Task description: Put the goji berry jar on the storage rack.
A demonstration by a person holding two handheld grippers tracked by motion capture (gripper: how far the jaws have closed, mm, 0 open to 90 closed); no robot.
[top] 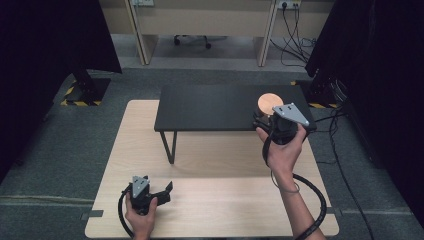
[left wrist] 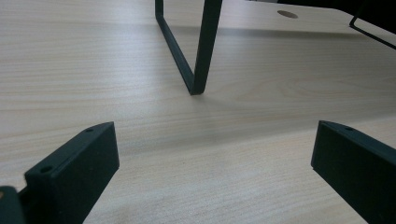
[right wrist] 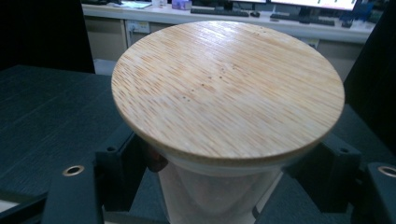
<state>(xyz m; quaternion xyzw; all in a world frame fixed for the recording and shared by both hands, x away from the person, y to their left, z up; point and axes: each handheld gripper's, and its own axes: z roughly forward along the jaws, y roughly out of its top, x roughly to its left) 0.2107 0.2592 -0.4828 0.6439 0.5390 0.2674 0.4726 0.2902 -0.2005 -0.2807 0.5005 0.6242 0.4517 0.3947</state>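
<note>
Wooden lid (right wrist: 228, 84) hides jar (right wrist: 210, 191) contents; right gripper (top: 270, 121) clamps jar; left gripper (left wrist: 212, 163) gapes empty.

Light falls from overhead onto my counter (top: 215, 200), even and fairly soft, while black curtains at both sides of the high view swallow everything into darkness. The dark shelf (top: 215, 107) casts a faint shadow on the wood beneath it. That view is low in detail and slightly soft. From my left claw (left wrist: 212, 163), the near black jaws blur and the wood grain farther off stays sharper, with a pale sheen. From my right claw (right wrist: 224, 186), the wooden lid (right wrist: 229, 88) is bright, its grain slightly smeared; the background is soft.
</note>
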